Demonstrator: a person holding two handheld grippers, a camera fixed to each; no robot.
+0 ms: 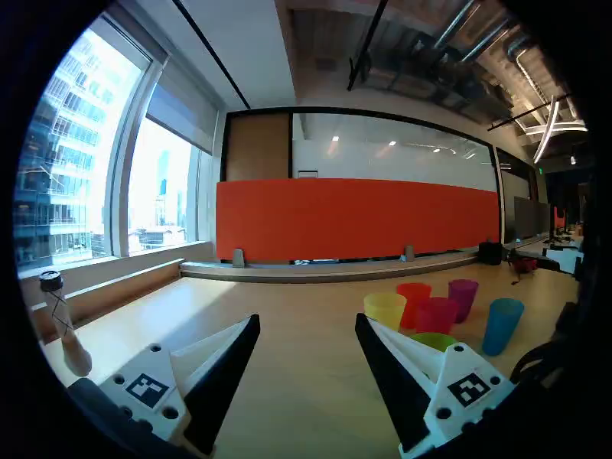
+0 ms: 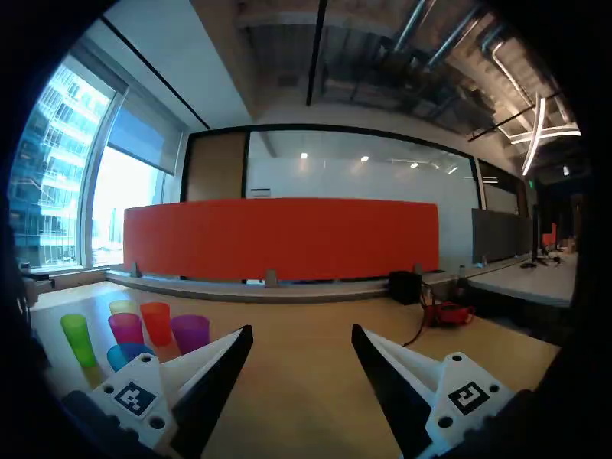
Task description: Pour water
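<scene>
Both claws are hanging wide open and gripping nothing right now. The left claw [image 1: 306, 320] is hovering over the wooden counter [image 1: 306, 390], with the bunch of coloured plastic cups [image 1: 437, 314] sitting just ahead and to its right. The right claw [image 2: 301, 330] is facing the same bunch, off to its lower left. Those cups are looking thin and light (probably squashy and a bit slick), so I'm guessing a gentle pinch across the side wall, around mid-height, is going to work best. The blue cup [image 1: 502, 325] is standing a little apart, so it's looking like the easiest grab. Can't tell which one is holding water.
</scene>
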